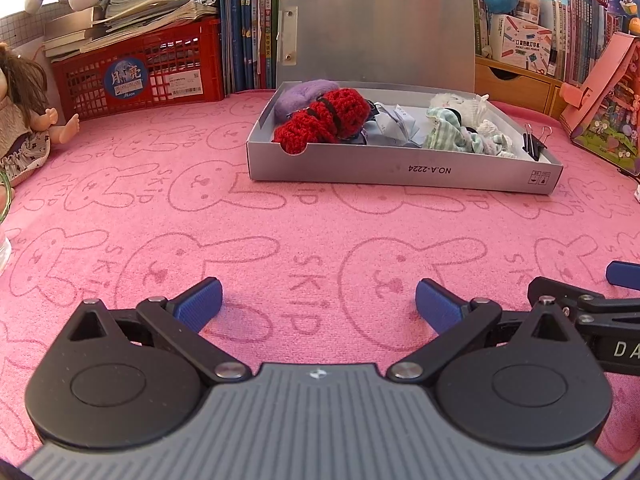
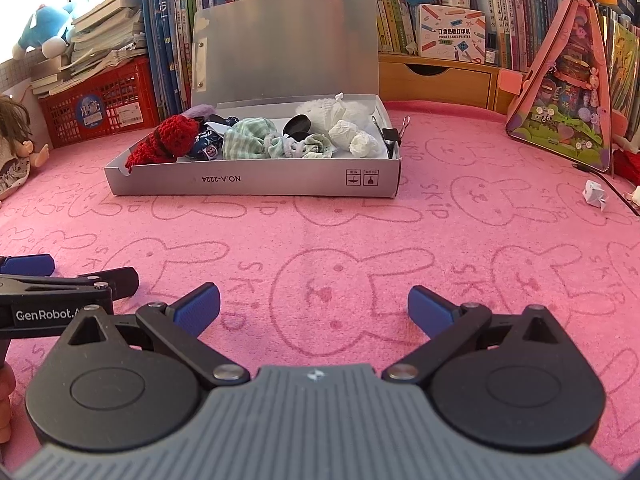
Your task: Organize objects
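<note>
An open grey box (image 1: pixel 400 170) (image 2: pixel 256 182) with its lid up stands on the pink rabbit-print cloth (image 1: pixel 304 232) (image 2: pixel 360 232). It holds a red crochet piece (image 1: pixel 324 120) (image 2: pixel 168 138), green checked cloth (image 1: pixel 452 136) (image 2: pixel 248 140), white soft items (image 2: pixel 352 136), black binder clips (image 1: pixel 534 142) (image 2: pixel 392 134) and other small things. My left gripper (image 1: pixel 319 304) is open and empty, low over the cloth in front of the box. My right gripper (image 2: pixel 314 306) is open and empty beside it. A small folded white paper (image 2: pixel 595 195) lies on the cloth at right.
A red crate (image 1: pixel 136 76) with stacked books stands at back left, a doll (image 1: pixel 20 120) at far left. Books line the back. A pink triangular toy house (image 2: pixel 568 92) (image 1: pixel 604 112) stands at right, by a wooden drawer unit (image 2: pixel 436 80).
</note>
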The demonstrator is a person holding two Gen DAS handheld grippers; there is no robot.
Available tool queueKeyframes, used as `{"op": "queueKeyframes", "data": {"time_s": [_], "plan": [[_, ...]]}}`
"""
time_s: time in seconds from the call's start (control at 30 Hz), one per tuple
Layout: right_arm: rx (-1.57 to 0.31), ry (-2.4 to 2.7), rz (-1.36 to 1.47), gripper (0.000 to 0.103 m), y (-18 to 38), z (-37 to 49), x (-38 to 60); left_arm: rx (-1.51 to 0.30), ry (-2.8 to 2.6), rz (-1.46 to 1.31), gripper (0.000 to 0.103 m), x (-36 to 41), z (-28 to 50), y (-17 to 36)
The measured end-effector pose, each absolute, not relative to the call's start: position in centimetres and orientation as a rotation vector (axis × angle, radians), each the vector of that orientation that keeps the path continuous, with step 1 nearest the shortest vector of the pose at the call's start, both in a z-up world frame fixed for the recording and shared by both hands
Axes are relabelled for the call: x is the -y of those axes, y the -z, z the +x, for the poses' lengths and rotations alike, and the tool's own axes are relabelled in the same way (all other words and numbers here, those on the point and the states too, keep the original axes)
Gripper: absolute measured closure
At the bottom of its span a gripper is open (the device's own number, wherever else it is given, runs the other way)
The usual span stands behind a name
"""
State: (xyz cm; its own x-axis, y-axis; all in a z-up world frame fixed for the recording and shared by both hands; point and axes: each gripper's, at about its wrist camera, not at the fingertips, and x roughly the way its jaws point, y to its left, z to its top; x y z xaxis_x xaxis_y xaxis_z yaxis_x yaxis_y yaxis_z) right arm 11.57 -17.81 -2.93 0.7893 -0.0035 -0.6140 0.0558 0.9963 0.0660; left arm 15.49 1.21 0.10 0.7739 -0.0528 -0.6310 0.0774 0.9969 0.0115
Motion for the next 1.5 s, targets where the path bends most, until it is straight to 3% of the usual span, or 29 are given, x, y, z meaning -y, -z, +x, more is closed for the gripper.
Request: {"op": "queueKeyframes", "data": {"time_s": [1.5], "plan": [[-0.681,0.047,0.037,0.000,3.06,11.85,17.06,-0.682,0.071,0.037,0.000,-1.18,15.56,0.00]]}}
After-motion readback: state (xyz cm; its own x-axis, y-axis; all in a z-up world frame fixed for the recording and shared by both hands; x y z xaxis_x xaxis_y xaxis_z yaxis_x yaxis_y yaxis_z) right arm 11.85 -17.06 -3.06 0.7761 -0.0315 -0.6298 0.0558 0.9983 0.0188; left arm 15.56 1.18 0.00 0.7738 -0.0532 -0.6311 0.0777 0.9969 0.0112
